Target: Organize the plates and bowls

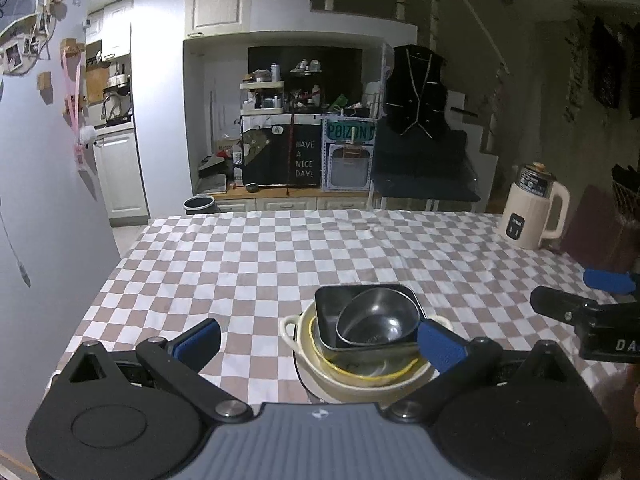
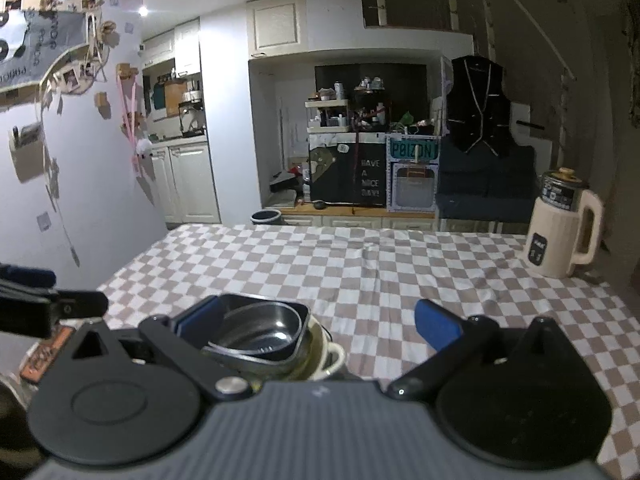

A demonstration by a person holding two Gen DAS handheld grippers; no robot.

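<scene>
While both tools hover low over the near edge of the table (image 1: 256, 256), a small stack of dishes sits between them on the checked cloth. At the bottom is a cream bowl (image 1: 360, 380) with small side handles and a yellow line inside its rim. Nested in it is a dark square tray (image 1: 326, 312) with rounded corners, tilted a little, and inside that rests a round metal bowl (image 1: 378, 322), leaning toward the right side of the tray.

From the left wrist view, the left hand-held gripper (image 1: 320, 340) is spread wide, holding nothing. Its right blue pad (image 1: 440, 344) is at the right rim of the stack, close against the tray and cream bowl; whether it touches them I cannot tell. Its left pad stands well apart over bare cloth.

From the right wrist view, the right hand-held gripper (image 2: 320, 326) is also spread wide and holds nothing. Its left pad (image 2: 198, 318) overlaps the near left corner of the tray, while its right pad is well apart over the cloth. Each tool shows at the edge of the other's view.

Far off on the right side of the table stands a cream electric kettle (image 2: 564, 228) with a dark lid, its handle turned to the right.
</scene>
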